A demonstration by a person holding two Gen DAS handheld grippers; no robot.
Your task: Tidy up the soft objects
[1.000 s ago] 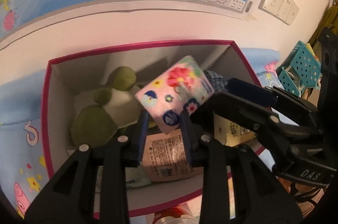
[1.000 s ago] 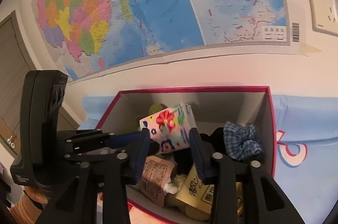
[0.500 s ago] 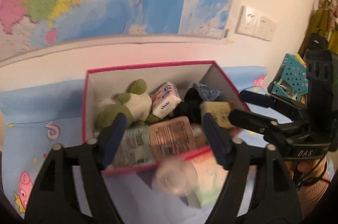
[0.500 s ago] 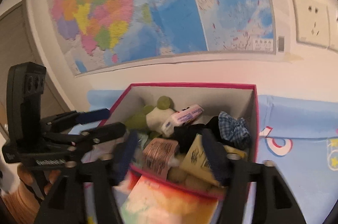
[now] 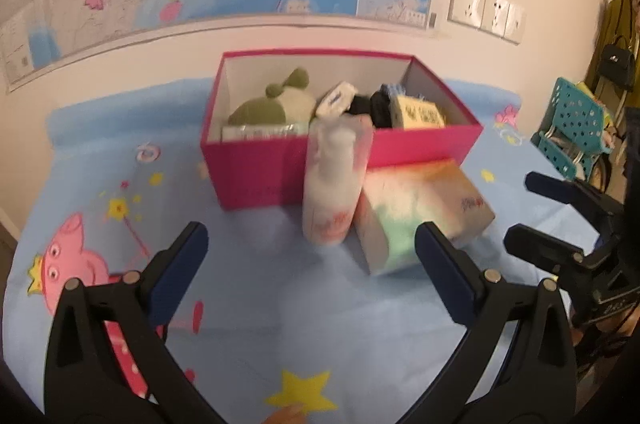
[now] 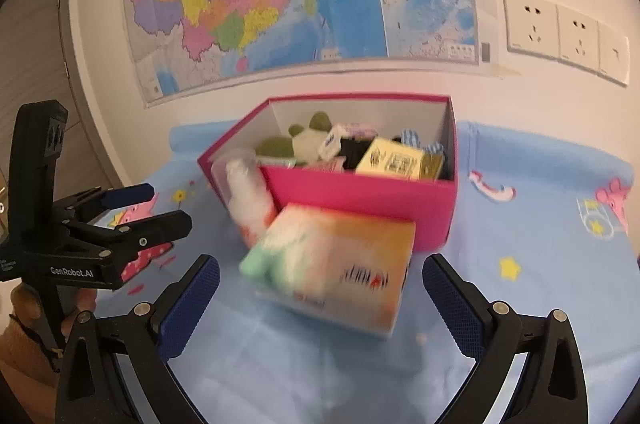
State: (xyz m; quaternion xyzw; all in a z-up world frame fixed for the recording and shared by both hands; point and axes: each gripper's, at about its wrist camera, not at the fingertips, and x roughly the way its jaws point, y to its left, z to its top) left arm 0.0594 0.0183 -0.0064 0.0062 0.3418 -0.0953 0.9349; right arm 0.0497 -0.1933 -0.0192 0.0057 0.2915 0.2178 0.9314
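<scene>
Both tongs have just been opening, nothing between their jaws. Left view: left gripper [image 5: 310,246] spread wide, facing a clear pouch [image 5: 335,180] leaning on the pink box [image 5: 260,170], a tissue pack [image 5: 424,208] beside it. Right view: right gripper [image 6: 320,282] spread before that pack [image 6: 332,264], probably next; the box [image 6: 360,198] already holds the plush toy [image 6: 304,140].

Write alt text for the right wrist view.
The open right claw frames a blurred tissue pack on a blue cartoon tablecloth. Behind stands a pink box of soft items, with a clear pouch leaning against it. The left claw shows at left.
</scene>
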